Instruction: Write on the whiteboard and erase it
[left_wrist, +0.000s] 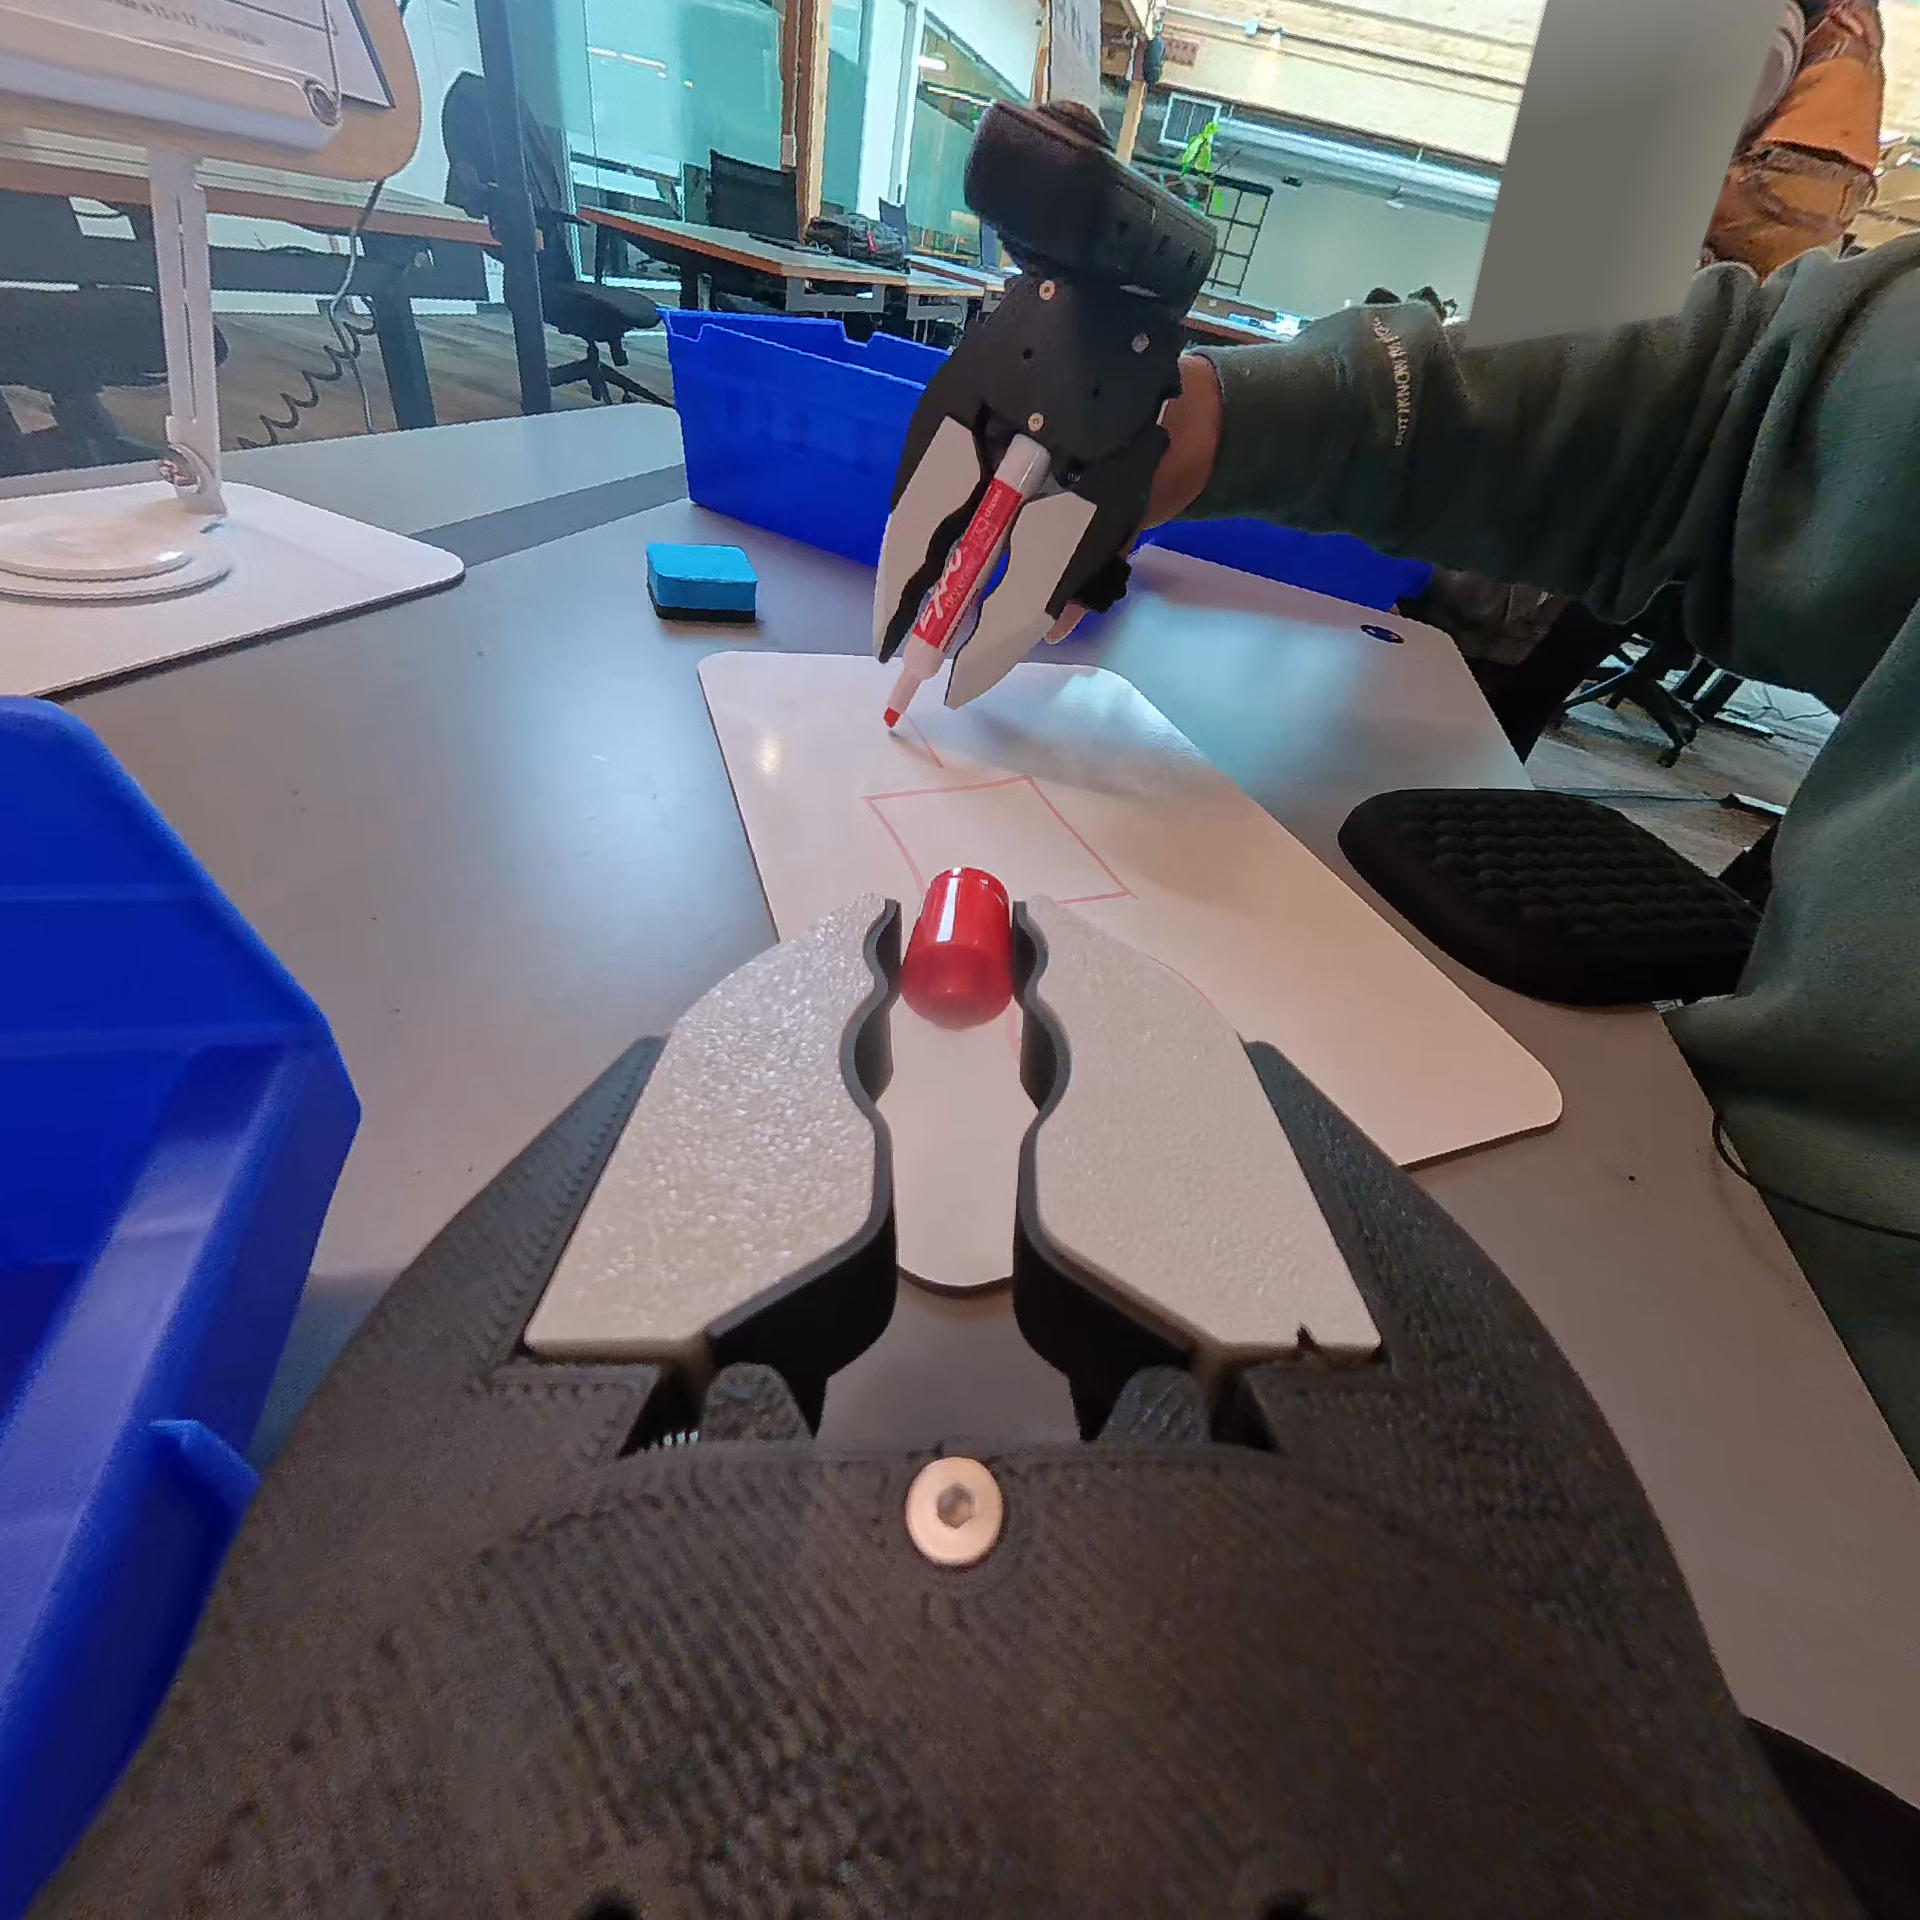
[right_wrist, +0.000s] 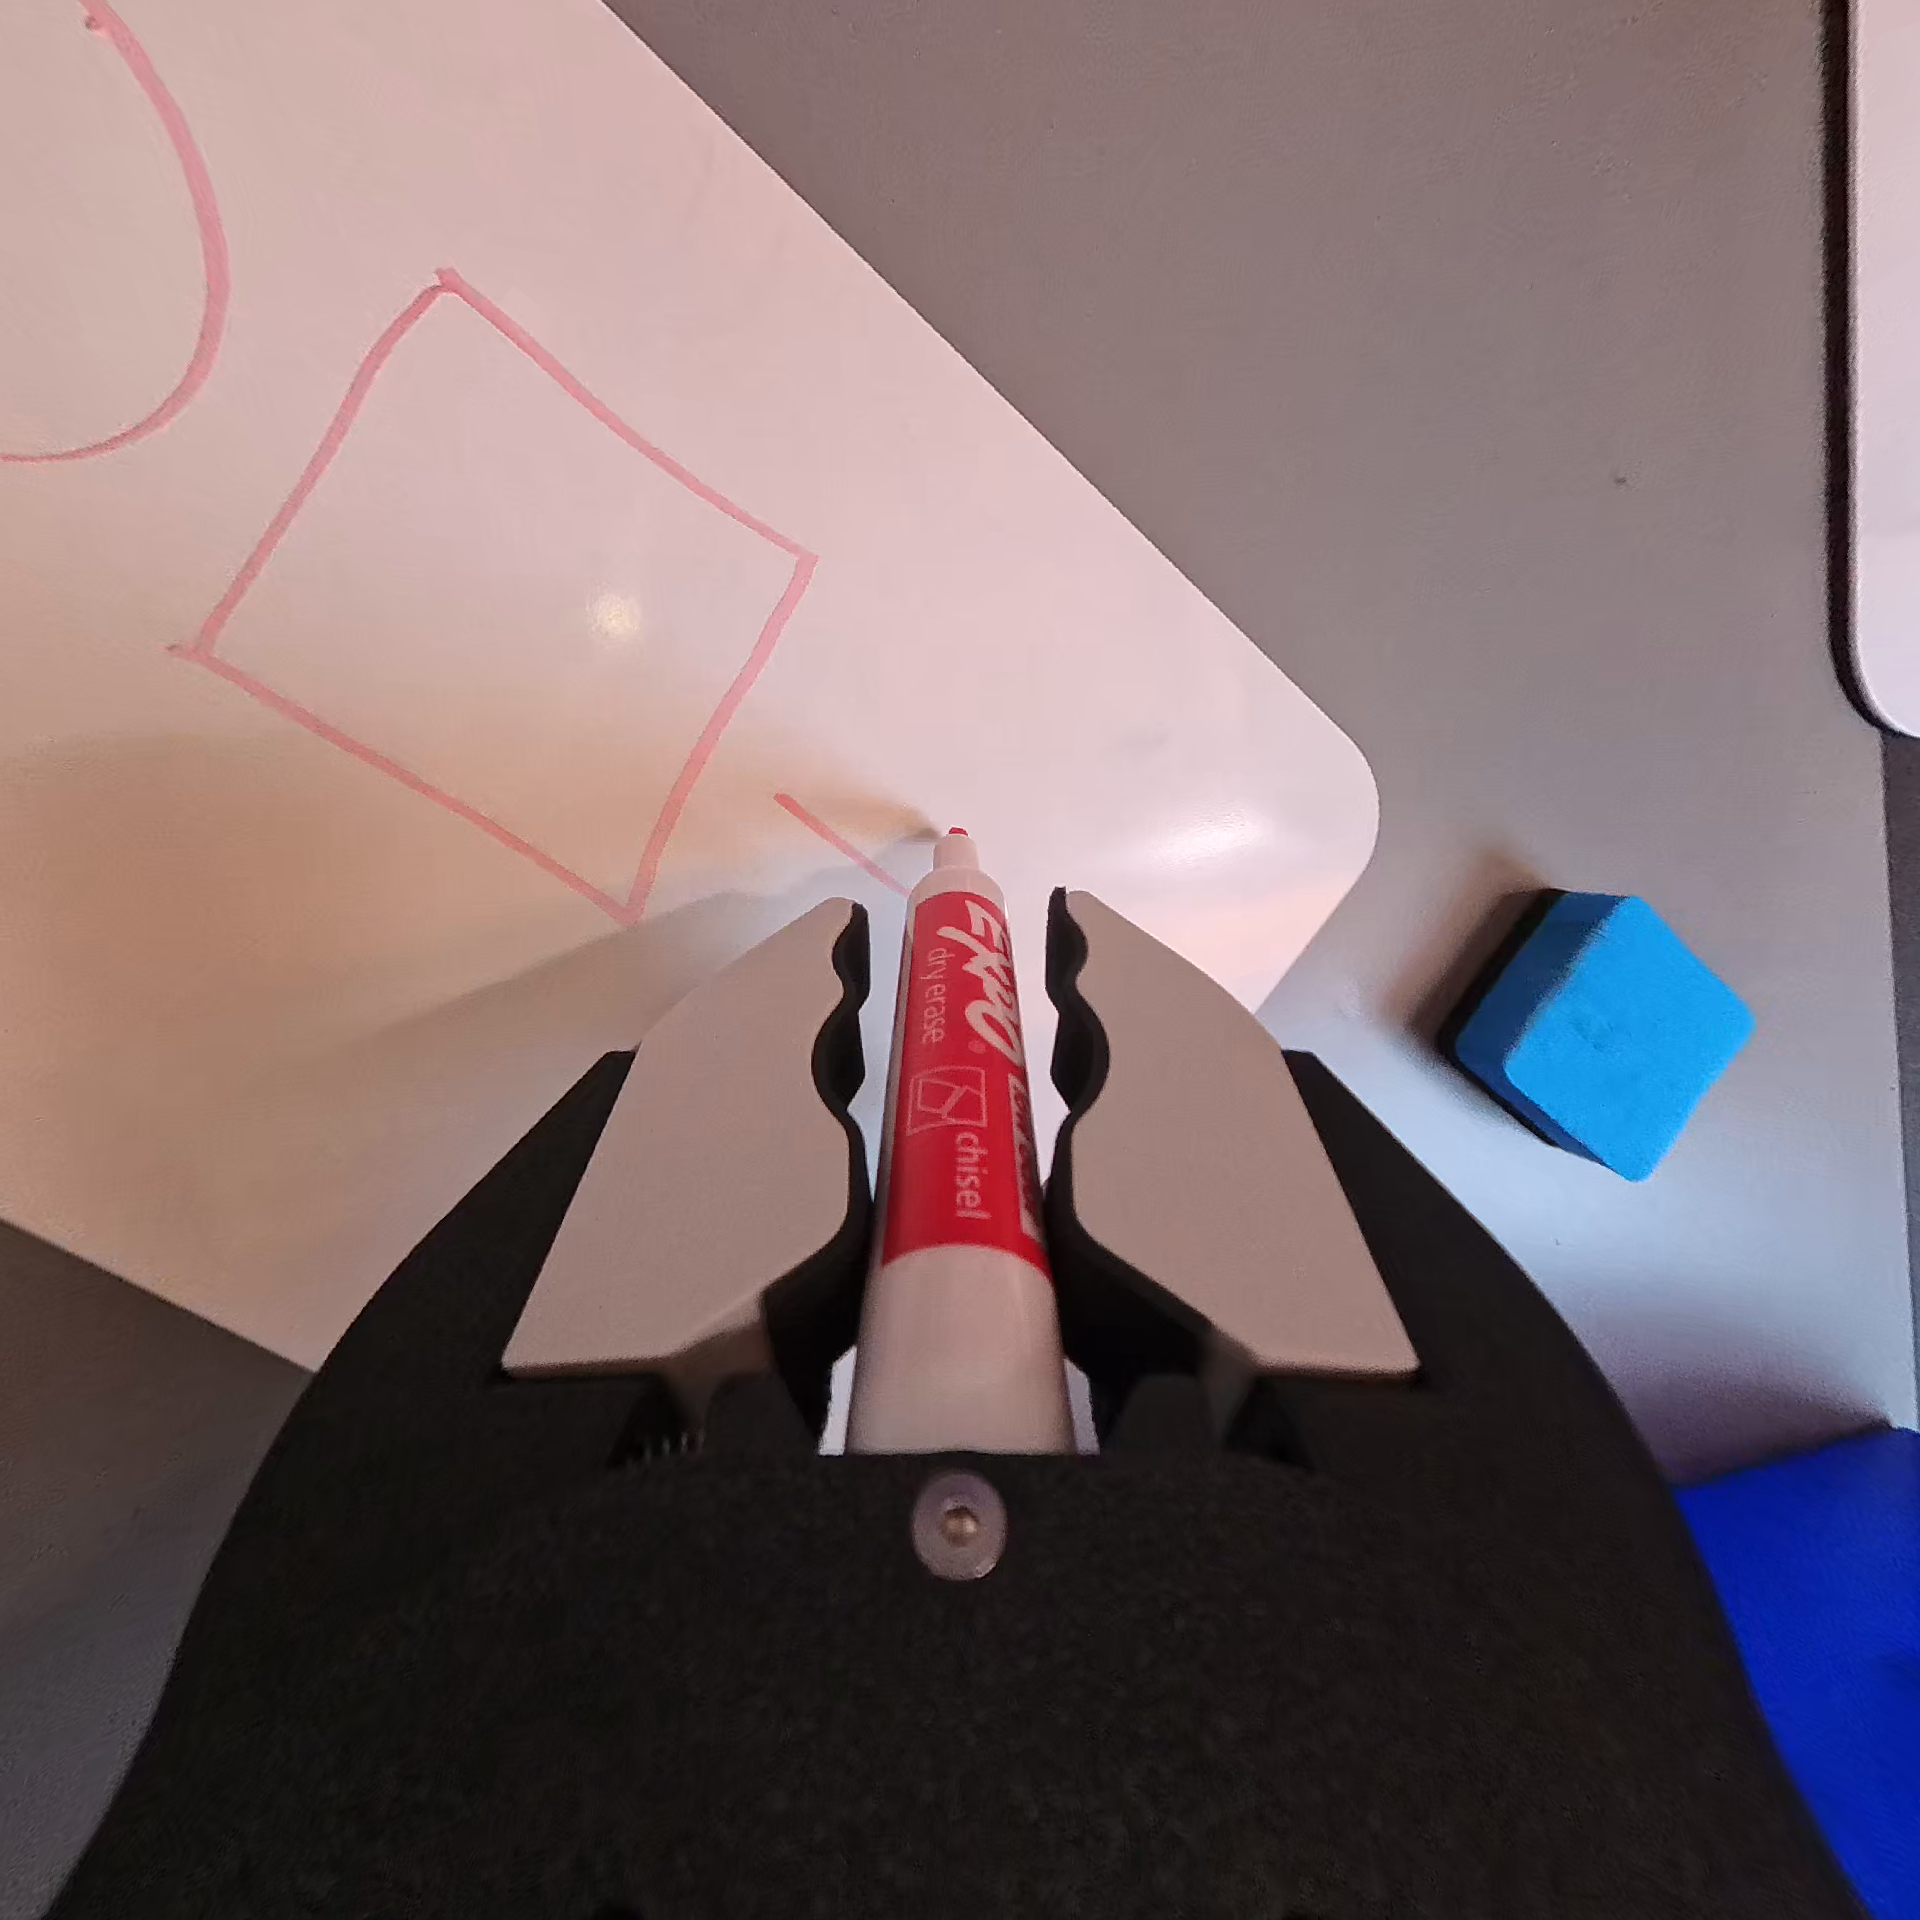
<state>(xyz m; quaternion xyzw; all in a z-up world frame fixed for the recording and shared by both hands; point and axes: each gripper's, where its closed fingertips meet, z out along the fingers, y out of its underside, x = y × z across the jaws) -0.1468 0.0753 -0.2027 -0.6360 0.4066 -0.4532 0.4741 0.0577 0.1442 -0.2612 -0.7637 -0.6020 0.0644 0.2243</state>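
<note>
The right gripper (right_wrist: 958, 914) is clamped on the marker (right_wrist: 961, 1091), barrel running straight down the channel between the fingers, so the tip pokes out front and can be steered like a pen. The tip sits on the whiteboard (right_wrist: 935, 520) near its far corner, at the end of a short red stroke just beside the drawn square (right_wrist: 499, 603), so I'd say writing is still underway.

The left gripper (left_wrist: 956, 935) is pinching the red cap (left_wrist: 954, 945) low over the board's near end, probably just keeping it out of the way until recapping. The eraser (left_wrist: 701, 580) waits on the tabletop just off the board's far corner, untouched.

Hard to see: the curved line at the right wrist view's top left is cut off, so no idea what shape it is. Whether the tip is actually pressing is fuzzy too.
</note>
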